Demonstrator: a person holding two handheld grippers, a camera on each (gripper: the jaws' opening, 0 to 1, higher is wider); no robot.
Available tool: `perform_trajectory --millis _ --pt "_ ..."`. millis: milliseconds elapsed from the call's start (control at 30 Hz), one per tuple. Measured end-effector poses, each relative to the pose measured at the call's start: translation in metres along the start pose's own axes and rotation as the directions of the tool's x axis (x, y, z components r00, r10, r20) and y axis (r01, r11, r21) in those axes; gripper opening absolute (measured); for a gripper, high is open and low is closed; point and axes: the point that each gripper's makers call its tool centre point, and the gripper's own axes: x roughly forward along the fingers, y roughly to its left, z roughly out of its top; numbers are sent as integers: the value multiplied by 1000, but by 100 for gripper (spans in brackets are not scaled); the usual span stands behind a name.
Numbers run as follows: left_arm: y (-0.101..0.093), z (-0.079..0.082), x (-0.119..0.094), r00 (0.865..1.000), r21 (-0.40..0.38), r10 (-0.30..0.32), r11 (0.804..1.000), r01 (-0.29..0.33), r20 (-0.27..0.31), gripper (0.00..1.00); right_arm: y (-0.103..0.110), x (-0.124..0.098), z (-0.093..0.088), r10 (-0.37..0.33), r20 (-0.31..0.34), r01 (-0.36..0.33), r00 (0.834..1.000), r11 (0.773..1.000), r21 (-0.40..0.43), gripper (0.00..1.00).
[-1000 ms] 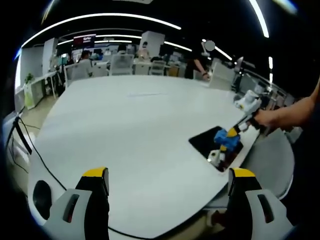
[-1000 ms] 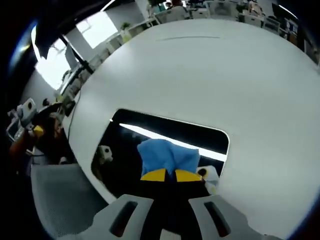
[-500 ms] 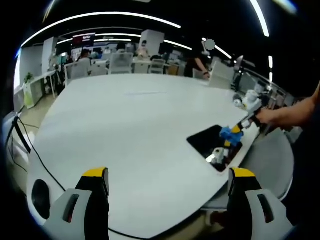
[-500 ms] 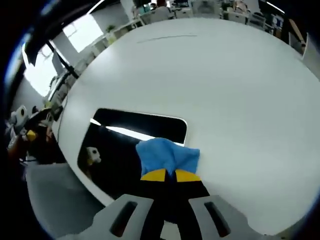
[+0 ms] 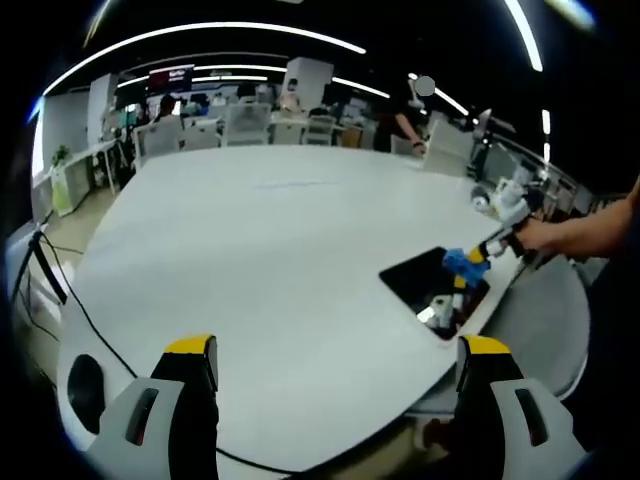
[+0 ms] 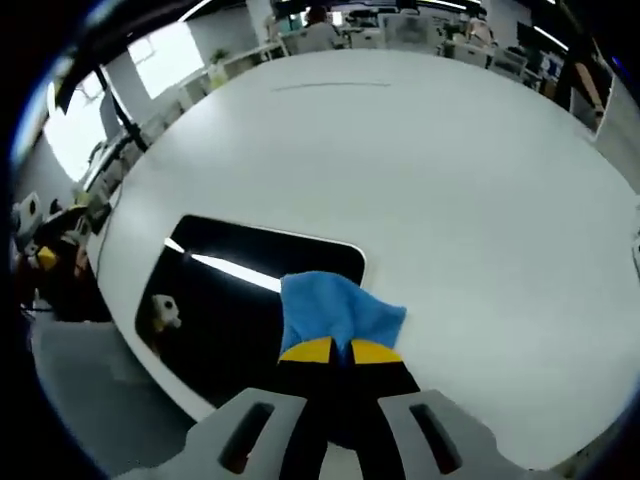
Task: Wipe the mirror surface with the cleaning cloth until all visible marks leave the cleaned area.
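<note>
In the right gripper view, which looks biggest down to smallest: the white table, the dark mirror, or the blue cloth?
1. The white table, which spreads across most of the picture.
2. The dark mirror, lying flat on the table.
3. The blue cloth, clamped in the right gripper. It sits nearest the camera, yet looks smallest.

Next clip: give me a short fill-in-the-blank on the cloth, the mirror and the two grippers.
1. The right gripper is shut on a cloth coloured ____.
2. The cloth lies partly on the dark ____.
3. The mirror rests near the edge of a white ____.
4. The left gripper's jaws stand ____, holding nothing.

Missing words: blue; mirror; table; open
</note>
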Motion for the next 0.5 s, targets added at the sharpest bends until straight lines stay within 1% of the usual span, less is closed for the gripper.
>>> perform_trajectory --millis 100,200,267,333,367,400,467,500 --pt "-5 0 5 1000 7 -9 1000 9 -4 100 1 0 0 -1 8 1 1000 1000 -5 0" --pt "-9 2 6 1000 13 -21 1000 21 -3 100 2 -1 0 -23 23 23 999 1000 -3 0" --pt "-9 2 7 1000 21 -25 999 25 -8 100 5 -3 1 -34 49 34 998 999 0 1" --pt "-9 2 5 1000 29 -26 999 26 -14 100 12 -3 -1 -16 68 15 998 1000 16 2" --pt "-8 2 5 1000 30 -26 999 26 -14 100 15 -4 -3 -9 66 8 998 1000 18 2" --pt "-7 3 3 1000 33 -24 999 25 -14 100 18 -6 -5 -10 69 9 998 1000 12 2" --pt "-3 3 1 1000 31 -18 999 18 -13 100 18 -9 -12 -20 60 23 998 999 -44 2" --pt "-2 3 0 1000 29 -14 999 15 -13 100 18 -9 -14 -19 59 21 998 999 -42 2"
